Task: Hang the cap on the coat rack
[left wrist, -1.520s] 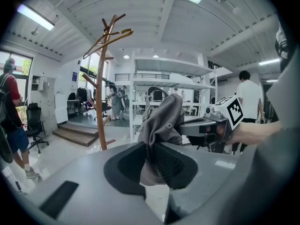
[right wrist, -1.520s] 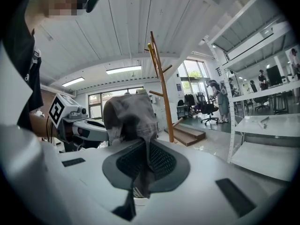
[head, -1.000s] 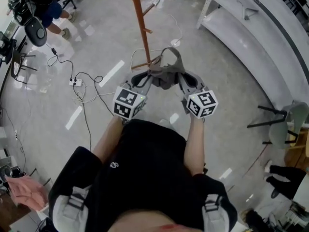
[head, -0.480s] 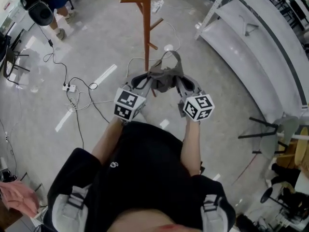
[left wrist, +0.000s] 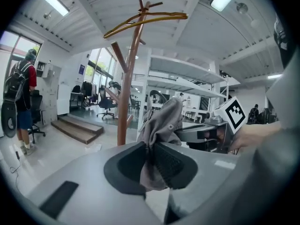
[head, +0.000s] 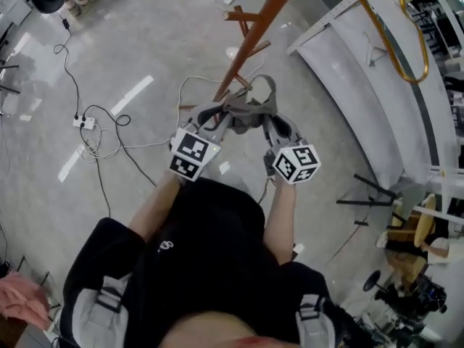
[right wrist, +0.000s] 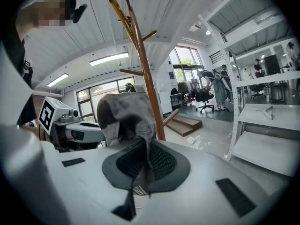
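A grey cap [head: 249,110] hangs stretched between my two grippers, held up in front of the person's chest. My left gripper [head: 220,117] is shut on one side of the cap [left wrist: 161,125], cloth pinched between its dark pads. My right gripper [head: 268,118] is shut on the other side of the cap [right wrist: 125,118]. The wooden coat rack [head: 255,33] rises just beyond the cap; its pole [left wrist: 125,97] with angled pegs stands close ahead in the left gripper view, and its pole [right wrist: 147,86] shows right behind the cap in the right gripper view.
White metal shelving [head: 362,78] runs along the right. Cables and a power strip [head: 85,122] lie on the floor at left. A yellow hanger [left wrist: 145,20] sits atop the rack. A person with a backpack [left wrist: 18,102] stands far left. Office chairs stand in the distance.
The person has stepped toward the coat rack, whose pole now leans large across the view just past the cap. Both grippers kept their hold on the cap.
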Tool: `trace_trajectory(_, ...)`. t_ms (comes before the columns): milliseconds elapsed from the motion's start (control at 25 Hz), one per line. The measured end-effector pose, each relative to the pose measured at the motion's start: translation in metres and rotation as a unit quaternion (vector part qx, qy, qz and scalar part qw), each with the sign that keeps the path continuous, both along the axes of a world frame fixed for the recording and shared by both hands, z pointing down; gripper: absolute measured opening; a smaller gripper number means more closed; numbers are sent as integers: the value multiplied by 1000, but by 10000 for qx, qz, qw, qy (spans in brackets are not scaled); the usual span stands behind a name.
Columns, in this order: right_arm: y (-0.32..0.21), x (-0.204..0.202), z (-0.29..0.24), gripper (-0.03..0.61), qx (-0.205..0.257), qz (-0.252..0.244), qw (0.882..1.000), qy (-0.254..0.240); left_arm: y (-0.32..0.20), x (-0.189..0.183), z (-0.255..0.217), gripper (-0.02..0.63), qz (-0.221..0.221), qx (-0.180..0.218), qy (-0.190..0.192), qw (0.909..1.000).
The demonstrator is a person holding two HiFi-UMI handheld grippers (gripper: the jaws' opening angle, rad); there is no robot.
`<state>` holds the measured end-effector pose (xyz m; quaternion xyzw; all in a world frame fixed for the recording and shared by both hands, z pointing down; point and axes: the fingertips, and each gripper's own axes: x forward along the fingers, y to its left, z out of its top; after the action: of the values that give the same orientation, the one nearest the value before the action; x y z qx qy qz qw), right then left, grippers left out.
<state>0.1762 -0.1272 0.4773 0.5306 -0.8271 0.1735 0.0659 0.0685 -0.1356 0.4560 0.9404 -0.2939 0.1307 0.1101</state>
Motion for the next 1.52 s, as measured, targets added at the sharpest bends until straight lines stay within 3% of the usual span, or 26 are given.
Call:
trace_trajectory(320, -12, 7, 27, 5, -434, 94, 9990, -30, -16, 6, 23, 51, 163, -395, -81, 9991)
trace_trajectory(560, -23, 18, 47, 5, -666, 25, 9977, -82, -21, 17, 44, 51, 95, -605, -197, 9979)
trace_trajectory(760, -32, 27, 80, 5, -1036, -81, 9946, -32, -30, 27, 76, 51, -141, -1008, -249, 9945)
trace_trajectory(1160, -43, 27, 152, 5, -1821, -330, 9826, 166, -37, 28, 139, 51, -306, -1511, -627, 9861)
trace_trajectory(1520, -59, 25, 206, 5, -2457, -504, 9664, 557, -52, 32, 182, 51, -68, -1646, -1115, 9800)
